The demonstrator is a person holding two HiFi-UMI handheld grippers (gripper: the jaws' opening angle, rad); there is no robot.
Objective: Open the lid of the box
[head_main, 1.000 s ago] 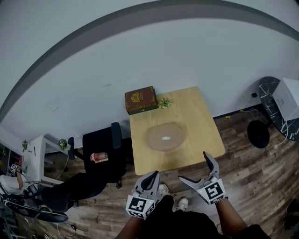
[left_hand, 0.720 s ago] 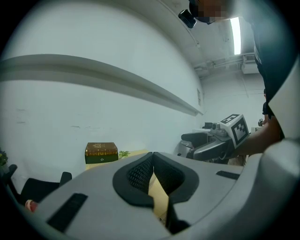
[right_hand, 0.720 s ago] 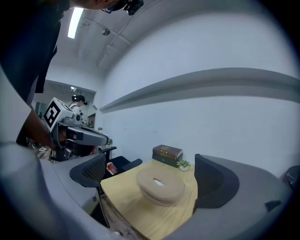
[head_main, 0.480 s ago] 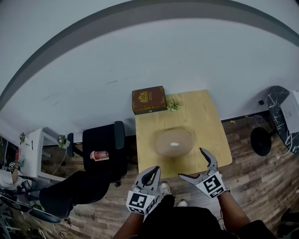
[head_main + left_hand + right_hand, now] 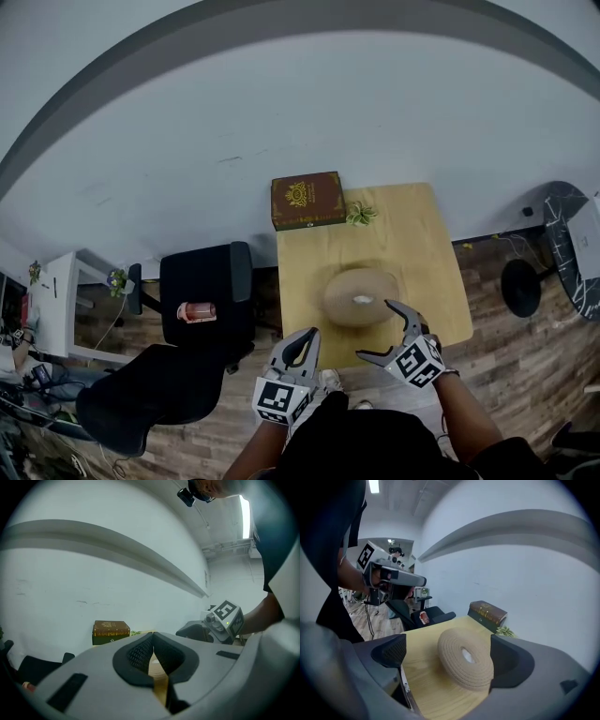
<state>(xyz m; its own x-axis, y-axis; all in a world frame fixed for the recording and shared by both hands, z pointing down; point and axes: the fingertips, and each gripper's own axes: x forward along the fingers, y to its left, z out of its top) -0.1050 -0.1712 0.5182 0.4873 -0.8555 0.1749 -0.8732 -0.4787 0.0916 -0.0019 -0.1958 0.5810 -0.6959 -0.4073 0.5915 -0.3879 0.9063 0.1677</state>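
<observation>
A dark brown box (image 5: pixel 307 200) with a gold emblem on its closed lid lies at the far left corner of the wooden table (image 5: pixel 422 253), against the wall. It also shows as the brown box (image 5: pixel 110 632) in the left gripper view and the brown box (image 5: pixel 488 613) in the right gripper view. My left gripper (image 5: pixel 300 347) hangs just off the table's near edge, jaws shut with nothing between them. My right gripper (image 5: pixel 386 333) is open over the near edge, well short of the box.
A round woven tan mat (image 5: pixel 360 296) with a small white centre lies mid-table. A small green plant sprig (image 5: pixel 359 215) sits right of the box. A black office chair (image 5: pixel 202 305) carrying a red-and-white can (image 5: pixel 198 312) stands left of the table.
Both grippers have come forward to the table's near edge; the table, mat and box now sit closer in the head view. The jaw states look unchanged.
</observation>
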